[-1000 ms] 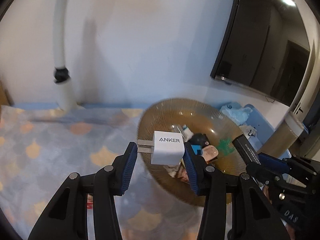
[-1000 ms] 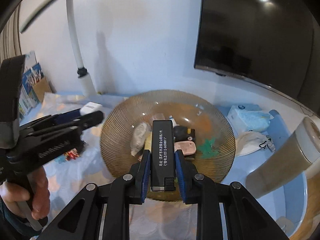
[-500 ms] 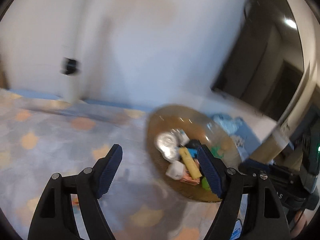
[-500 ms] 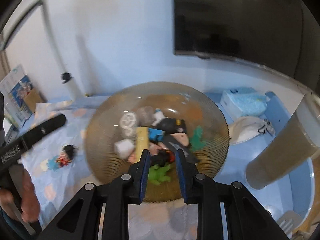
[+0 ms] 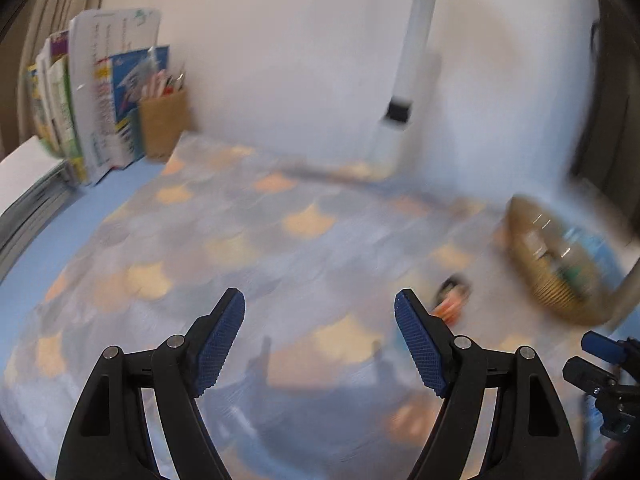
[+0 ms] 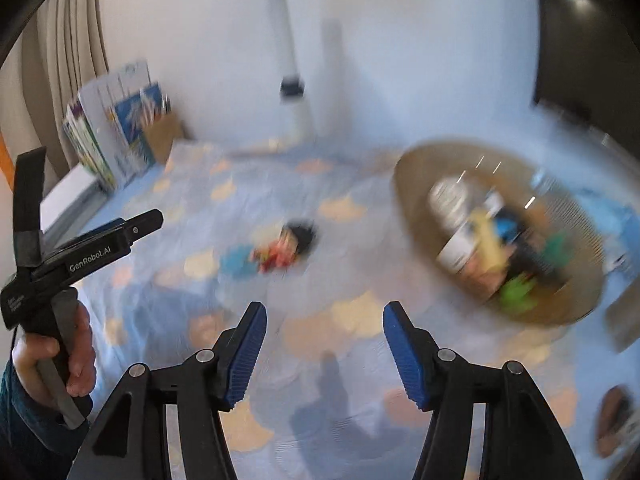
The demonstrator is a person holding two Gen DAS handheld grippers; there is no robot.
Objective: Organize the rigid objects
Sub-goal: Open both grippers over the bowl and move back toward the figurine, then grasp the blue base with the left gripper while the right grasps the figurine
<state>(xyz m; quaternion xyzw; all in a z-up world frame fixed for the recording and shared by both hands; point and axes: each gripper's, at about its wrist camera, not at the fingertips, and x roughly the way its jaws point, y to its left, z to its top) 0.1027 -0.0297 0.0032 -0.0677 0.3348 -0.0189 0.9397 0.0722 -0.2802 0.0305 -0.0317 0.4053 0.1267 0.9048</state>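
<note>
Red and black, the small toy (image 6: pixel 286 246) on the table (image 6: pixel 224 292) looks light and stiff, best pinched across its middle; both tongs (image 5: pixel 320 338) (image 6: pixel 323 350) stand released, the right pair having just opened.

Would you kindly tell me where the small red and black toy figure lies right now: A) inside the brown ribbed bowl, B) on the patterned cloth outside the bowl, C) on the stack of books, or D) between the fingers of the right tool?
B: the toy figure lies on the patterned cloth, left of the bowl and apart from it.
</note>
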